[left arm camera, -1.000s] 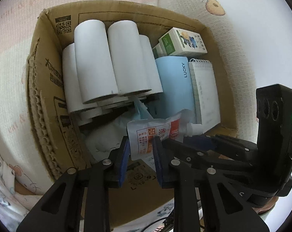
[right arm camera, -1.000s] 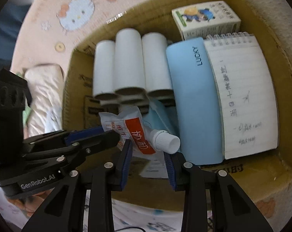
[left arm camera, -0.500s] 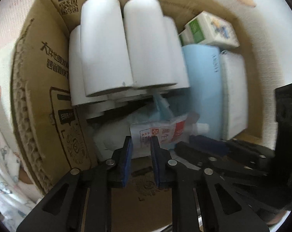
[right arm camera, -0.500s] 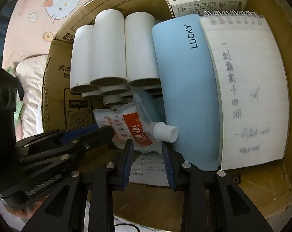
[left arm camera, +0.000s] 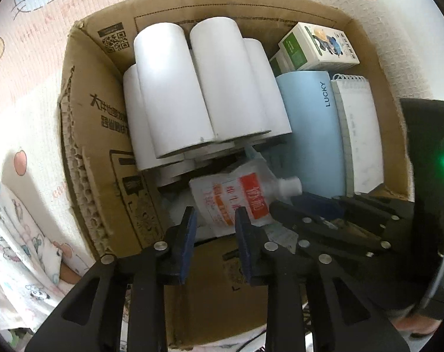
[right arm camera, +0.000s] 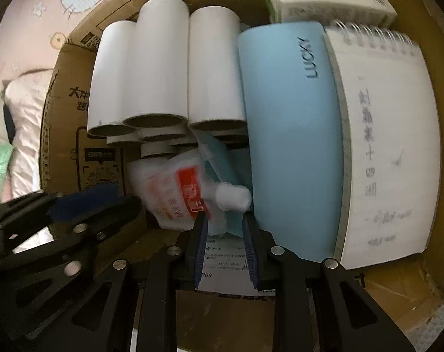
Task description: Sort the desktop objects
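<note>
Cardboard box [left arm camera: 84,135]; left tool [left arm camera: 215,215] opening around spouted pouch [left arm camera: 236,196].

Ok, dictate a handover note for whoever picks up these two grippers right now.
Left gripper: jaws opening, the pouch's bottom end between them, not pressed.
Right gripper: closed narrow at the pouch's spout end; a grip cannot be confirmed.
In the cardboard box: white rolls, blue case, spiral notepad, small carton, and the pouch at the near end.
Done: those items are boxed.
Left: probably settle the pouch, then withdraw both grippers.
</note>
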Demonstrator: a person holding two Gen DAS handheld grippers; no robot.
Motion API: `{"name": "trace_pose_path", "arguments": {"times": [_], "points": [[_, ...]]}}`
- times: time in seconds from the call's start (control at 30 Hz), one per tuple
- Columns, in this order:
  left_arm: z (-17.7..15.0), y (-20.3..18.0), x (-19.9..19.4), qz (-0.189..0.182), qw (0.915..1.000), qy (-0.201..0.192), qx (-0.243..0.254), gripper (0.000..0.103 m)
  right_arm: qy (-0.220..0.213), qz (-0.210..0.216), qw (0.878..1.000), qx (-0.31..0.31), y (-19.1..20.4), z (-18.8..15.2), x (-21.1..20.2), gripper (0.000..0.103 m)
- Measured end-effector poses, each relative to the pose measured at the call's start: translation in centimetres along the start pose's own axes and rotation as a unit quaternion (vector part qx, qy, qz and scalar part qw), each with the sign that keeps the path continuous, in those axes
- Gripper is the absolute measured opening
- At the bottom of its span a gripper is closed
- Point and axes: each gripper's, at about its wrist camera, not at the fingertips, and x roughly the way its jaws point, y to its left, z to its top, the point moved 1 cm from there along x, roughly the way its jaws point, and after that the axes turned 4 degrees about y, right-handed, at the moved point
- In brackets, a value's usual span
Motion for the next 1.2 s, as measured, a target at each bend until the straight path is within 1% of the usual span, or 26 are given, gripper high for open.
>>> {"name": "trace_pose_path", "arguments": {"times": [0.07,0.13,0.17,0.2,0.27,0.33,0.4,0.5,0.57,0.63,0.73,0.77,0.83,0.87,0.9,0.93,0.97,1.0,1.03,1.07,1.1,1.13,1.2], "points": [[0.0,0.0,-0.1,-0.007,0.9999,0.006,0.008,0.03,-0.004,0.001,1.0,0.002,0.0,0.1,-0.2,0.022],[0.3,-0.2,-0.2,0.005,0.9999,0.0,0.015,0.03,-0.003,0.01,1.0,0.006,0.0,0.0,-0.2,0.022],[0.4,-0.4,-0.2,0.012,0.9997,-0.003,0.022,0.03,-0.004,0.008,1.0,0.007,-0.1,0.0,-0.3,0.022],[0.4,-0.7,0.0,0.018,0.9992,-0.004,0.036,0.029,-0.003,0.006,1.0,0.007,-0.1,-0.1,-0.3,0.022],[0.6,-1.8,0.7,0.028,0.9966,0.001,0.077,0.021,-0.001,0.005,1.0,0.01,-0.2,-0.3,-0.5,0.022],[0.7,-2.5,1.8,0.049,0.9938,0.017,0.098,0.02,-0.002,0.004,1.0,0.01,-0.4,-0.5,-0.8,0.022],[0.9,-2.5,2.3,0.042,0.9944,0.026,0.094,0.02,-0.005,0.005,1.0,0.01,-0.5,-0.8,-1.3,0.022],[0.9,-2.5,2.2,0.033,0.9949,0.02,0.093,0.02,-0.017,0.032,0.999,0.013,-0.8,-1.4,-2.3,0.022],[0.7,-2.9,1.5,0.038,0.9931,-0.003,0.111,0.019,-0.029,0.042,0.999,0.015,-0.9,-1.8,-3.0,0.022],[0.5,-3.5,0.3,0.043,0.9891,-0.039,0.135,0.019,-0.042,0.041,0.998,0.015,-0.7,-2.1,-3.7,0.022],[0.2,-3.9,-1.2,0.034,0.9842,-0.083,0.153,0.019,-0.067,0.046,0.996,0.02,-0.8,-2.7,-5.2,0.023],[-0.1,-3.9,-2.0,0.027,0.9817,-0.105,0.157,0.019,-0.084,0.045,0.995,0.034,-1.0,-2.8,-5.9,0.023],[-0.7,-3.7,-3.3,0.014,0.9764,-0.144,0.16,0.02,-0.111,0.034,0.992,0.043,0.5,-3.7,-6.8,0.023],[-1.2,-3.5,-4.2,0.006,0.9715,-0.171,0.164,0.022,-0.121,0.026,0.991,0.043,0.9,-4.0,-7.4,0.023],[-1.8,-3.7,-4.6,0.003,0.9681,-0.186,0.167,0.023,-0.132,0.018,0.99,0.044,1.3,-4.3,-7.8,0.023],[-2.8,-3.8,-5.1,0.003,0.9633,-0.205,0.173,0.029,-0.14,0.01,0.989,0.045,1.6,-4.6,-8.1,0.023],[-2.7,-3.9,-5.1,0.009,0.9579,-0.222,0.181,0.034,-0.148,-0.001,0.988,0.047,2.1,-5.0,-8.5,0.023],[-2.4,-4.1,-4.8,0.018,0.9533,-0.237,0.187,0.036,-0.158,-0.012,0.986,0.048,2.5,-5.4,-8.8,0.023],[-3.3,-4.3,-5.2,0.03,0.9487,-0.25,0.191,0.041,-0.165,-0.019,0.985,0.05,3.1,-5.8,-8.9,0.023],[-3.7,-3.3,-5.4,0.046,0.9437,-0.262,0.196,0.047,-0.174,-0.031,0.983,0.05,3.7,-6.4,-9.3,0.023],[-3.1,-2.9,-6.1,0.062,0.9403,-0.268,0.2,0.05,-0.18,-0.038,0.982,0.052,4.4,-6.8,-9.7,0.023],[-3.8,-1.8,-7.0,0.076,0.9375,-0.27,0.206,0.053,-0.188,-0.045,0.98,0.054,4.8,-7.0,-10.2,0.023],[-4.3,-1.0,-7.1,0.098,0.9334,-0.271,0.214,0.053,-0.199,-0.059,0.977,0.057,5.6,-7.5,-11.0,0.023]]}}
